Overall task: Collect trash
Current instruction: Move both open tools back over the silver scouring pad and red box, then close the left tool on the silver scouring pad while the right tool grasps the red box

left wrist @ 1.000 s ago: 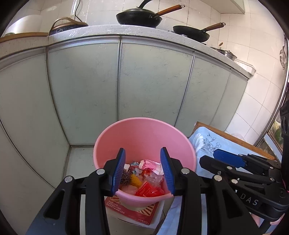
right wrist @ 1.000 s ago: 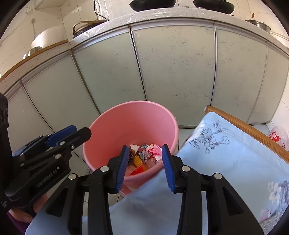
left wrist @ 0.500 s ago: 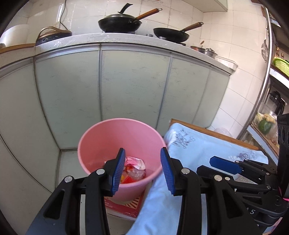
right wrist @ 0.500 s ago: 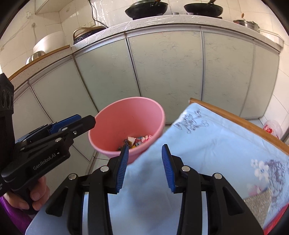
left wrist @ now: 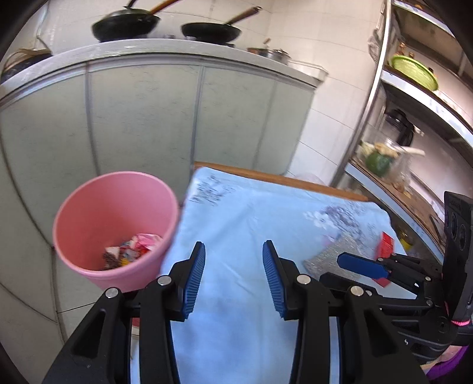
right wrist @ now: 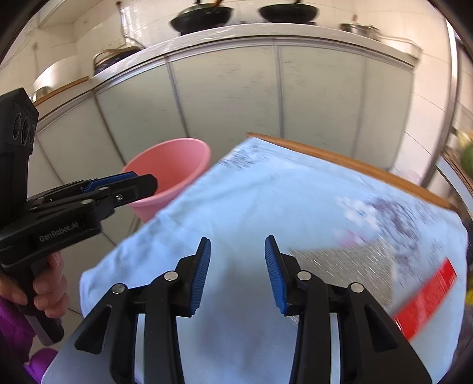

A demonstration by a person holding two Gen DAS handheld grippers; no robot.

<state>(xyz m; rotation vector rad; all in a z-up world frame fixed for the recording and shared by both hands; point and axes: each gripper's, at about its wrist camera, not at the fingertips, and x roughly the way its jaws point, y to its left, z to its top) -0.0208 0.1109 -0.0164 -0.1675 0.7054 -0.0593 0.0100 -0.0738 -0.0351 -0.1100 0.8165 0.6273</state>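
Note:
A pink bucket (left wrist: 115, 227) with crumpled wrappers (left wrist: 130, 251) at its bottom stands on the floor, left of a table under a light blue cloth (left wrist: 251, 224). My left gripper (left wrist: 233, 276) hangs open over the cloth, empty. My right gripper (right wrist: 236, 273) is open and empty too, above the cloth. A silvery sheet (right wrist: 351, 265) and a red packet (right wrist: 425, 298) lie on the cloth to the right, both blurred. The bucket (right wrist: 171, 174) shows at the left in the right wrist view, behind the left gripper (right wrist: 124, 183) held by a hand.
Pale green cabinet doors (left wrist: 142, 118) run behind the bucket, with two black pans (left wrist: 124, 26) on the counter. A metal shelf rack (left wrist: 414, 124) with a kettle and vegetables stands at the right. The table's wooden edge (right wrist: 340, 156) shows beyond the cloth.
Both grippers swung right, away from above the bucket to over the blue cloth. The bucket slid to the left of both views. The silvery sheet and red packet came into view. Jaw widths unchanged.

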